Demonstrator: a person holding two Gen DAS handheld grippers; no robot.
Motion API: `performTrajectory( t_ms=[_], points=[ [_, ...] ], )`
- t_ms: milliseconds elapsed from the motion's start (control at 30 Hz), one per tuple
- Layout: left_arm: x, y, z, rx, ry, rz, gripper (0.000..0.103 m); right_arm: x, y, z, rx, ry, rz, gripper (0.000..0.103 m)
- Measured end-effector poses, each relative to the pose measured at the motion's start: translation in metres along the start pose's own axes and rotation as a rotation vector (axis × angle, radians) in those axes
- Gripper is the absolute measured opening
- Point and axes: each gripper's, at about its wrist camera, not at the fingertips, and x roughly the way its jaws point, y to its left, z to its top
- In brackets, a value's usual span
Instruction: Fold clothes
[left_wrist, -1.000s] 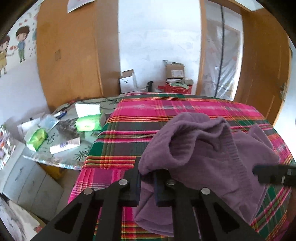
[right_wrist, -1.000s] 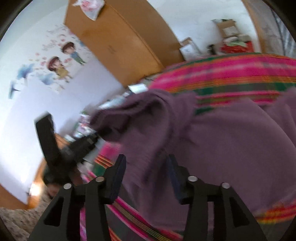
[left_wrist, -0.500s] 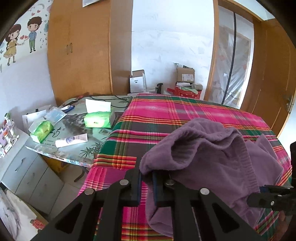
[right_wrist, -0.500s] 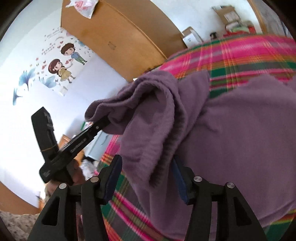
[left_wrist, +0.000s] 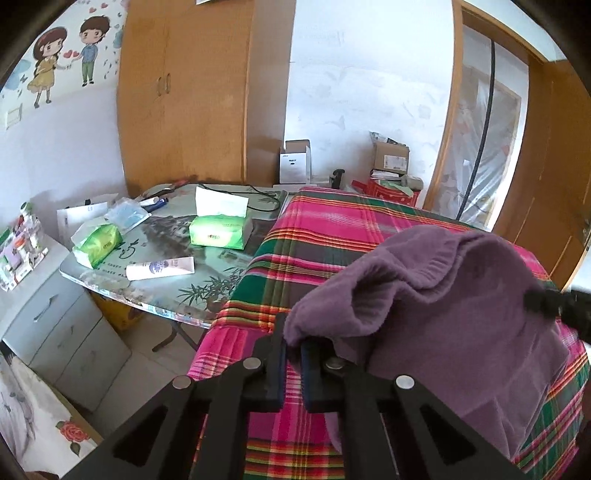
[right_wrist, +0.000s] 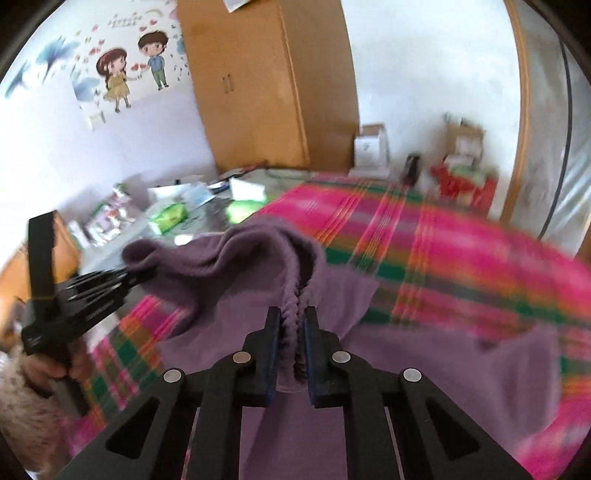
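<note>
In the left wrist view, no writing can be read on the packs or boxes. Two green tissue packs (left_wrist: 218, 230) and one white tube (left_wrist: 160, 268) are seen on the glass tabletop (left_wrist: 177, 295), and two cardboard boxes (left_wrist: 294, 162) stand by the far wall. One purple sweater (left_wrist: 443, 302), of ribbed knit, is held bunched above the plaid bed cover (left_wrist: 332, 236). The left gripper (left_wrist: 291, 350) is clamped on a fold of it, its fingers nearly together.

In the right wrist view, which is blurred, the right gripper (right_wrist: 291, 332) is seen with its fingers just closed on a ribbed edge of the sweater (right_wrist: 258, 258), the knit pinched between them. The left gripper (right_wrist: 125, 277) is seen holding another corner, gripped by a hand (right_wrist: 70, 369). The rest of the sweater lies on the bed cover (right_wrist: 443, 258).
</note>
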Motion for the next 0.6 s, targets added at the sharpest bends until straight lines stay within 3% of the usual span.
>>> performTrajectory(
  t_ms=[133,367,600],
  points=[
    [-0.001,0.007,0.0,-0.017,-0.001,0.012,0.005,0.01,0.001,0.03,-0.112,-0.041,-0.117,0.012],
    [0.0,0.018,-0.002,-0.027,0.007,0.035,0.005,0.038,-0.003,0.077,-0.159,-0.112,-0.244,0.003],
    [-0.007,0.02,-0.007,-0.045,0.035,0.005,0.005,0.066,-0.011,0.081,-0.121,-0.054,-0.185,0.004]
  ],
)
